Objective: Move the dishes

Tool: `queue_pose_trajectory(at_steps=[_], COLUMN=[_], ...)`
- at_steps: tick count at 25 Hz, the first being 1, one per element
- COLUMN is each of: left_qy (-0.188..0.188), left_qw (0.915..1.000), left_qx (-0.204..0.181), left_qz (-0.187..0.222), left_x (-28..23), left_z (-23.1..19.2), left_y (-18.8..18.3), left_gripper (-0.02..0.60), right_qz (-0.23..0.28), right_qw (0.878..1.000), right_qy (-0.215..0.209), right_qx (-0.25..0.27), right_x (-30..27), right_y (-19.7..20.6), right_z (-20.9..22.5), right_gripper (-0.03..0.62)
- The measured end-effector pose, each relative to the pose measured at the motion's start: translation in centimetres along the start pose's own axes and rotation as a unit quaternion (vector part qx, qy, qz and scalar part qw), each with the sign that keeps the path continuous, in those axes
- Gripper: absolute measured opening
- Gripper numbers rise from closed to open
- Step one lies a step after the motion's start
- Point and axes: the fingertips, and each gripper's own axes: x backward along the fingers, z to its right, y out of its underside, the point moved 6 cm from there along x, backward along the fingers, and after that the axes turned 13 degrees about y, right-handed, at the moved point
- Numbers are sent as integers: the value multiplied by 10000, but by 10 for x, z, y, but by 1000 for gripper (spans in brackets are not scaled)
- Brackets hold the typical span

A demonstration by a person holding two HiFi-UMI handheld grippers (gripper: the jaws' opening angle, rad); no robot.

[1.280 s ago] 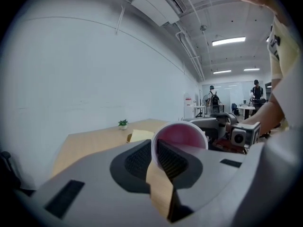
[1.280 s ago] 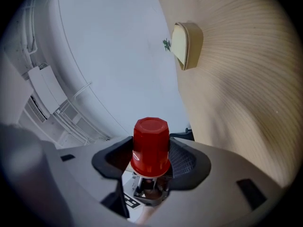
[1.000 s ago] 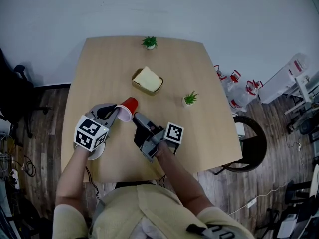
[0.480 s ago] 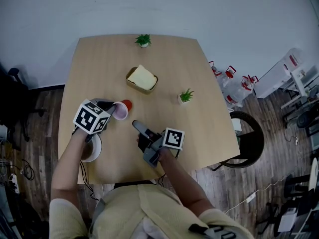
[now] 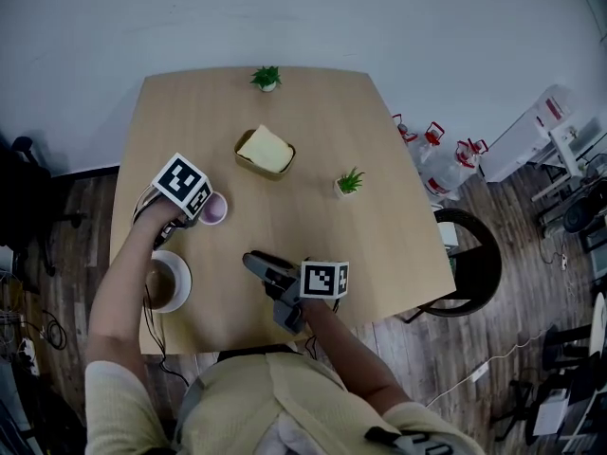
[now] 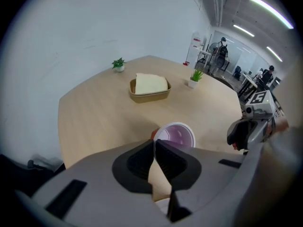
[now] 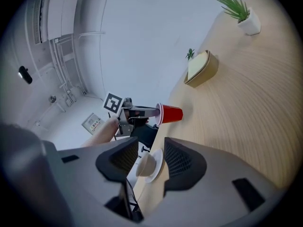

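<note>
Grey wall and dark plank floor are framing a pale wooden table [image 5: 313, 112] that is filling the middle of the head view.

At center left of that view the left gripper [image 5: 201, 207] is carrying the red cup [image 5: 212, 209]. The cup is sitting roughly upright, mouth up, over the left part of the table. Whether its base is touching the wood I cannot tell. In the left gripper view the 2 jaws are pressing together on the near rim of the cup, with only its thin wall between them.

At lower center the right gripper [image 5: 254, 262] is hanging over the table's near edge. Its jaws are standing apart with nothing between them. Through that gap, its own view is showing only the teacup [image 7: 144, 163] and saucer [image 7: 156, 164] farther off.

A basket [image 5: 265, 152] with a pale block in it is sitting at upper center. The teacup and saucer are resting at the lower left edge of the table, just beside the person's left forearm. 2 small potted plants [image 5: 349, 182] are standing at top center and center right.

The red cup is looking like thin disposable plastic, so it is probably light, empty and easily squashed. The rolled rim is likely the stiffest place to pinch, and a gentle squeeze should do. The teacup and saucer are looking hard, glossy and breakable. The teacup is probably sitting loose, so gripping the saucer's rim and keeping it level seems wise.
</note>
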Motion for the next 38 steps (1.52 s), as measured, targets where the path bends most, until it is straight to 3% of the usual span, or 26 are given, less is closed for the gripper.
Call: queue_pose_trajectory(at_steps=[3, 10, 15, 18, 22, 25, 26, 30, 38], left_qy=[-109, -209, -175, -287, -520, -513, -550, -797, -773], left_qw=[9994, 9964, 9942, 9943, 9945, 9937, 9930, 9873, 9683], left_qx=[196, 679, 1046, 1027, 880, 876, 861, 776, 702], left_qz=[-278, -457, -176, -73, 209, 478, 589, 1132, 2268], left_x=[0, -4, 0, 4, 7, 8, 10, 21, 52], left_z=[-20, -51, -68, -73, -74, -74, -74, -73, -46], left_y=[4, 22, 27, 31, 26, 21, 19, 19, 31], left_gripper=[28, 28, 28, 28, 37, 151, 162, 170, 170], right_qz=[-31, -45, -68, -119, -170, -201, -210, -232, -386], right_qw=[10000, 9997, 9994, 9993, 9992, 9992, 9992, 9992, 9990], right_qy=[48, 229, 333, 350, 356, 339, 331, 312, 224], right_qx=[30, -29, -70, -59, -55, -65, -58, -8, 27], right_x=[4, 14, 17, 14, 13, 11, 11, 11, -2], right_y=[4, 9, 13, 16, 18, 17, 17, 17, 16], right_z=[2, 15, 18, 18, 19, 19, 18, 18, 14], right_gripper=[167, 161, 160, 160, 158, 156, 156, 156, 156])
